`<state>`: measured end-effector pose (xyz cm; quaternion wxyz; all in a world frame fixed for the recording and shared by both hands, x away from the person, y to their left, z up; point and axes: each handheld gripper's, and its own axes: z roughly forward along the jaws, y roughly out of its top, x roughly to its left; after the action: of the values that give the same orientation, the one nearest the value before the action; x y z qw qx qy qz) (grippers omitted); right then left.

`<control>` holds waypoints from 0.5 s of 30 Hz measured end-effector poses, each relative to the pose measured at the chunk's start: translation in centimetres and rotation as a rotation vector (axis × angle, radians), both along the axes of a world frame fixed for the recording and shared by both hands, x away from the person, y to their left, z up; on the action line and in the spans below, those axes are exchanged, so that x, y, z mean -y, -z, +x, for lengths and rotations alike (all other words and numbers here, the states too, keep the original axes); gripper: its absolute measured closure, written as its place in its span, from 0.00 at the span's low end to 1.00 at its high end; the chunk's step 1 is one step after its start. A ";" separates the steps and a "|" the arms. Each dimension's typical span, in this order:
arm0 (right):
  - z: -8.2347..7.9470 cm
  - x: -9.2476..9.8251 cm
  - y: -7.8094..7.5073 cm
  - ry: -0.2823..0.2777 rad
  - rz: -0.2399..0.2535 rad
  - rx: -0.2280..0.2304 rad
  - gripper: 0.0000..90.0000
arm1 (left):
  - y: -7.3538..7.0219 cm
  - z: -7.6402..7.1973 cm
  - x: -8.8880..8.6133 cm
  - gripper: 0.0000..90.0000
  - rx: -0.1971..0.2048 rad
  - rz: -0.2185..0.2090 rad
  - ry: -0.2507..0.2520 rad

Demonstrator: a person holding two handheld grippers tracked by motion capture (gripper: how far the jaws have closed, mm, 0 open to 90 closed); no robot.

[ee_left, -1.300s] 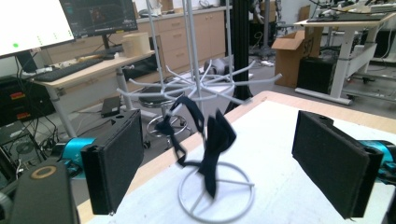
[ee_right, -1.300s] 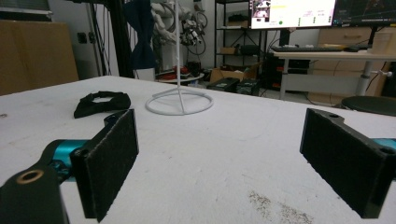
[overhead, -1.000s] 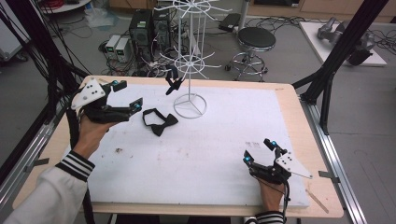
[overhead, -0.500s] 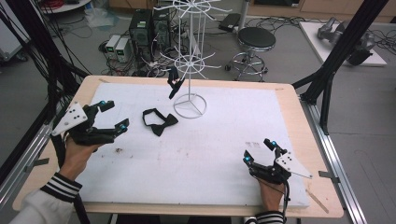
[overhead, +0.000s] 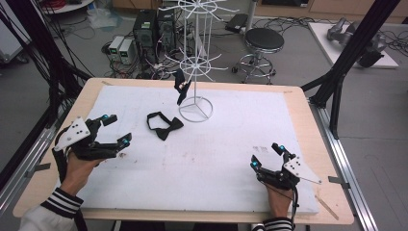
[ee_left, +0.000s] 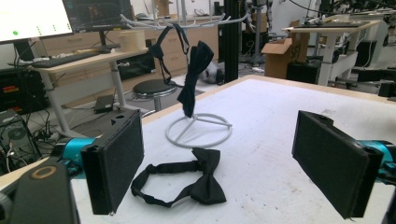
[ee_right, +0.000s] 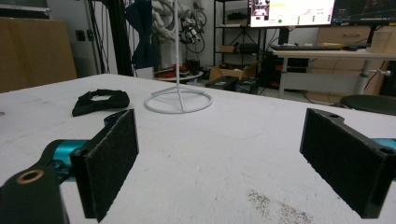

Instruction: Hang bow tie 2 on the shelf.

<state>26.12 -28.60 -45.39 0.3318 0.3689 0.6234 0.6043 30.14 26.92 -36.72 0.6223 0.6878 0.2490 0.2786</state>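
A black bow tie (overhead: pixel 164 126) lies flat on the white mat (overhead: pixel 216 149), left of the white wire stand (overhead: pixel 196 62). A second black bow tie (overhead: pixel 181 86) hangs from a lower arm of that stand. My left gripper (overhead: pixel 117 131) hovers open at the mat's left edge, its jaws aimed at the lying bow tie (ee_left: pixel 189 183), with the hanging one (ee_left: pixel 194 74) and the stand's ring base (ee_left: pixel 200 131) beyond. My right gripper (overhead: pixel 266 155) rests open at the front right, nothing between its jaws. It looks across the mat at the stand (ee_right: pixel 178 100) and the lying bow tie (ee_right: pixel 100 101).
The wooden table (overhead: pixel 308 115) frames the mat. Black frame posts (overhead: pixel 353 45) rise at the back right and left. A stool (overhead: pixel 262 41) and computer cases (overhead: pixel 149 29) stand on the floor behind the table. A thin wooden stick (overhead: pixel 327 207) lies at the front right corner.
My left gripper has pulled back leftward and toward the front, away from the lying bow tie, staying open. The right gripper has not moved.
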 end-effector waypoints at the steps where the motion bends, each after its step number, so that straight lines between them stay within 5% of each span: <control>1: 0.0 0.0 0.0 0.001 0.003 -0.004 0.12 | 0.0 0.0 0.0 0.19 0.003 0.001 0.000; 15: 0.0 0.1 0.0 0.002 -0.002 0.009 0.12 | -0.7 0.2 0.4 0.19 -0.008 0.030 0.009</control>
<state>26.16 -28.67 -45.40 0.3355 0.3665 0.6223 0.6048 30.37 26.55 -36.06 0.6122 0.6992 0.2445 0.2767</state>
